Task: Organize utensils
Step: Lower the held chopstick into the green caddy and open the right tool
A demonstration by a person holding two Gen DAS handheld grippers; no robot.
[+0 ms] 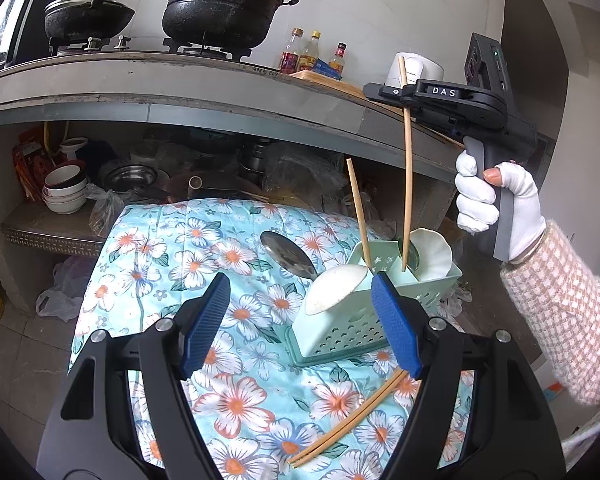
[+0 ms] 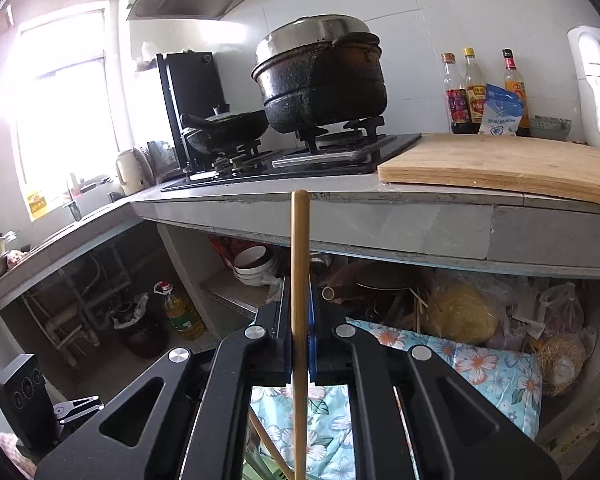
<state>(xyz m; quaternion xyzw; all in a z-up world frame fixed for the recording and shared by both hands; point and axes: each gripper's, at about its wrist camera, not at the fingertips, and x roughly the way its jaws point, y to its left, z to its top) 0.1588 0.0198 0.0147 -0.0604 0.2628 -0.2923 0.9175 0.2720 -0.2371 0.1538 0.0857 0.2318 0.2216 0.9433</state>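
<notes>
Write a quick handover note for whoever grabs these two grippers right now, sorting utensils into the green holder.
Right gripper: jaws shut on a chopstick, its lower end in the green holder.
Left gripper: jaws open, empty, hovering in front of the holder.
Done: another chopstick, a white spoon and a white shell-shaped dish are in the holder.
Left: release the held chopstick; two chopsticks and a metal spoon lie on the floral cloth.
</notes>
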